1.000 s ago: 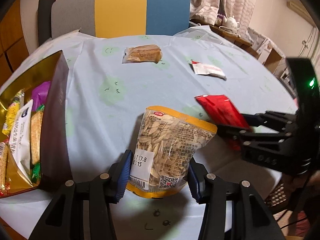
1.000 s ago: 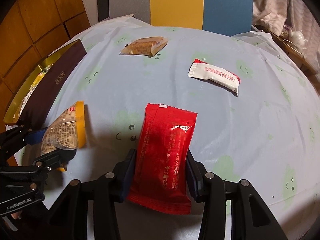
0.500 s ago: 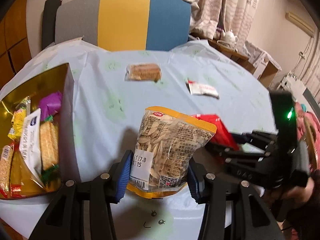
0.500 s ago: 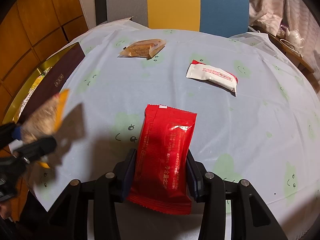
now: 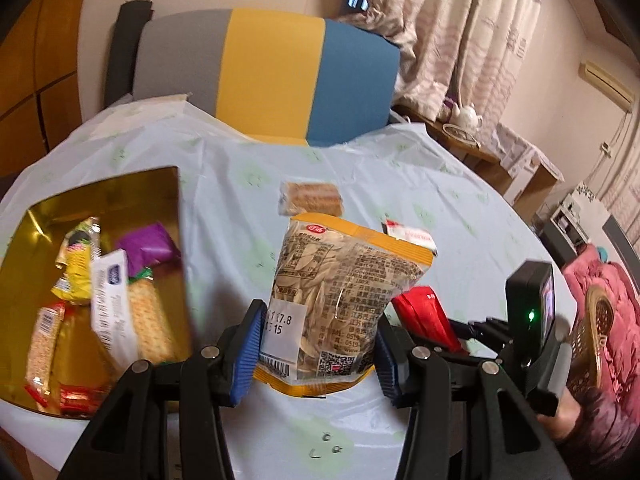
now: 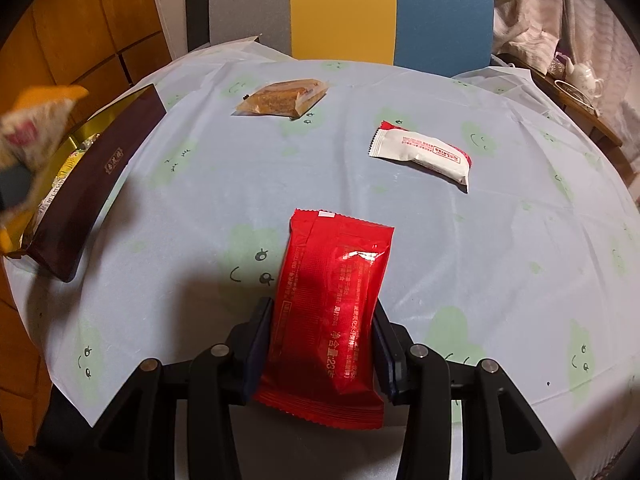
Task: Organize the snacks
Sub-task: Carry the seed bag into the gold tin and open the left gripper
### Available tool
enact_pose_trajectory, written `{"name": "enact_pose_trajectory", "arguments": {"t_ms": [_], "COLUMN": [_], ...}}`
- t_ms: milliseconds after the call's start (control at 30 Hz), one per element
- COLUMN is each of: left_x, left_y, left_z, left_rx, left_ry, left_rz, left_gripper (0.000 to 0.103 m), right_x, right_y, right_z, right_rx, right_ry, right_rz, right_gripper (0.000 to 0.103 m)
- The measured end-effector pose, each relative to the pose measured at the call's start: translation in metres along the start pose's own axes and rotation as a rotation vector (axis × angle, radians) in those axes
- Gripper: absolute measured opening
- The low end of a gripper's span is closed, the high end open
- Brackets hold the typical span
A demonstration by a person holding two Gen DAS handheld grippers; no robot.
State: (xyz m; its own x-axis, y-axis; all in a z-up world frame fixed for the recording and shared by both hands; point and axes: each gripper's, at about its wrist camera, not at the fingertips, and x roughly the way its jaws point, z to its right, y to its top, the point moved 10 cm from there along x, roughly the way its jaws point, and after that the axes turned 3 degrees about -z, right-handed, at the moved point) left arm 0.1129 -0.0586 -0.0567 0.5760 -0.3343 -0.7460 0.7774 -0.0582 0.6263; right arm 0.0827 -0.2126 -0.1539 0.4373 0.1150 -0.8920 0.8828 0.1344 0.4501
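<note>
- The clear, orange-edged plastic bag of sunflower seeds [image 5: 344, 300] is pinched between the blue pads of the left gripper [image 5: 316, 344]. It is held upright and clear of the table, just to the right of the open gold-lined cardboard box [image 5: 100, 188].
- Step in hand, as I judge it: carrying this bag to the box, which already holds several packets: a yellow bar, a purple pack, crackers and a white sachet.
- The next move calls for swinging the bag left over the box's near wall, lowering it onto the packets, then spreading the jaws; the bag is tall and limp, so it may flop against the wall.
- The shiny red foil snack packet [image 6: 332, 312] is clamped between the pads of the right gripper [image 6: 320, 348], its far end resting on the pale blue tablecloth with green smiley prints [image 6: 520, 240], well to the right of the box.
- Loose on the cloth, further from the box: a clear-wrapped brown cake slice [image 6: 280, 98] and a white sachet with red ends [image 6: 420, 154].
- Beyond the table stands a chair with a grey, yellow and blue back [image 5: 272, 76].
</note>
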Motion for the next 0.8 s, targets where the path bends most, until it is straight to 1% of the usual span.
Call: {"name": "enact_pose_trajectory", "arguments": {"t_ms": [233,467,567,600,700,800], "left_x": [-0.024,-0.044,-0.056,-0.059,-0.075,-0.085], "left_y": [0.013,0.012,0.008,0.006,0.000,-0.007], "left_z": [-0.050,-0.111,-0.150,-0.159,-0.199,-0.226], "left_rx": [-0.098,-0.191,-0.299,-0.319,-0.407,-0.459], "left_ry": [0.052,0.138,0.161,0.173,0.228,0.273], "left_rz": [0.048,0.081,0.090,0.094,0.120,0.128], "left_gripper": [0.050,0.051,0.050,0.050,0.050,0.050], "right_x": [0.000,0.000,0.000,0.000,0.000,0.000], "right_y": [0.000,0.000,0.000,0.000,0.000,0.000], "right_z": [0.000,0.001,0.000,0.001,0.001,0.001], "right_rx": [0.005,0.010,0.008,0.008,0.011,0.013], "right_ry": [-0.002,-0.003,-0.005,-0.005,-0.003,-0.001], "right_rz": [0.006,0.013,0.014,0.016,0.021,0.024], "right_gripper": [0.046,0.046,0.046,0.046,0.046,0.046]}}
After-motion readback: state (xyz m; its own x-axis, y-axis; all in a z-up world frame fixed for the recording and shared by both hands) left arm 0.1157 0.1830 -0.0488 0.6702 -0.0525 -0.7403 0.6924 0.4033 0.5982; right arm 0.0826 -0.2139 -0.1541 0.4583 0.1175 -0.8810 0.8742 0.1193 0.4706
